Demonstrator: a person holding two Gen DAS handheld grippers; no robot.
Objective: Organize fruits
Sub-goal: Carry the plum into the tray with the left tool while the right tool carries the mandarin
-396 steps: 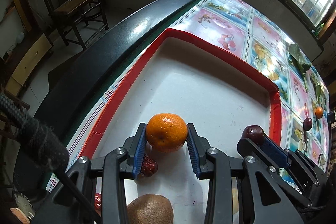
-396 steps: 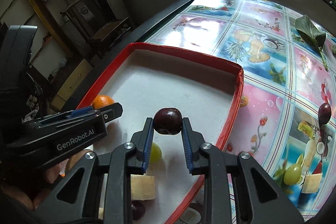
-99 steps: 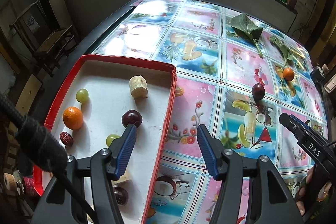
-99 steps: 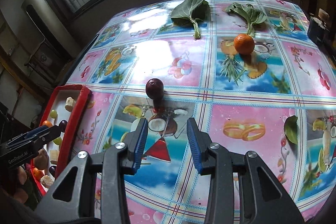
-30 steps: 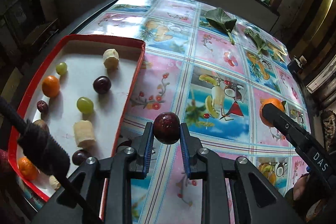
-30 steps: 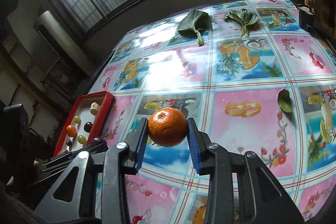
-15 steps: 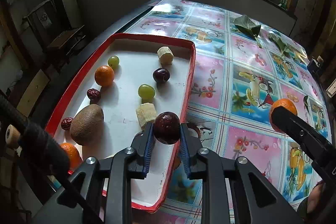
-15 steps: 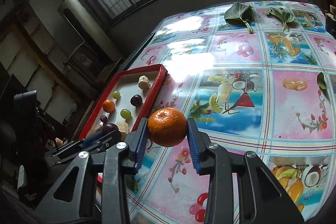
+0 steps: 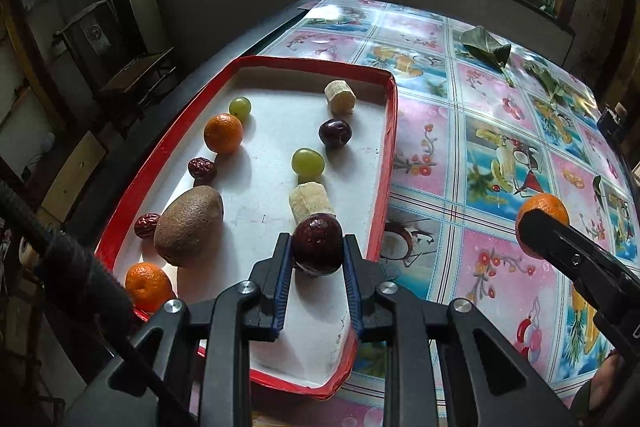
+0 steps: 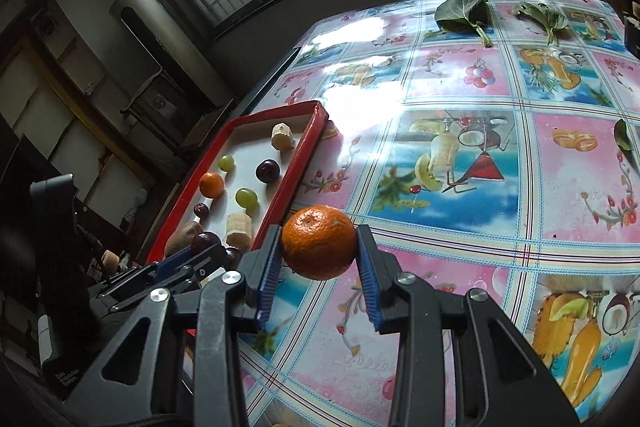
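Moved since earlier: both grippers were over the printed desk a second ago, each already carrying a fruit; now the tray lies under the left jaws and just beside the right ones.

Left wrist – jaws: left gripper (image 9: 317, 251) pinches a dark plum (image 9: 317, 244) across its middle, pads on both flanks.
Left wrist – place: plum hangs over the near end of the red-rimmed tray (image 9: 385, 163), just ahead of a banana chunk (image 9: 311, 203); kiwi (image 9: 189, 225) lies left of the jaws, a green grape (image 9: 307, 161) and a second dark plum (image 9: 335, 132) beyond them.
Left wrist – handling: plum looks smooth and glossy, so likely slippery and easily bruised; a light hold at the widest girth seems right.

Right wrist – jaws: right gripper (image 10: 319, 249) pinches a mandarin (image 10: 319, 241) at its equator, stem dimple facing up.
Right wrist – place: mandarin hangs over the desk (image 10: 460, 227), with the tray's long rim just left of the jaws.
Right wrist – handling: dimpled peel should grip well; fruit is probably light and slightly yielding, so firm squeezing risks splitting it.
Right wrist – risk: both fruits are round, so they may roll when released on the flat tray floor.
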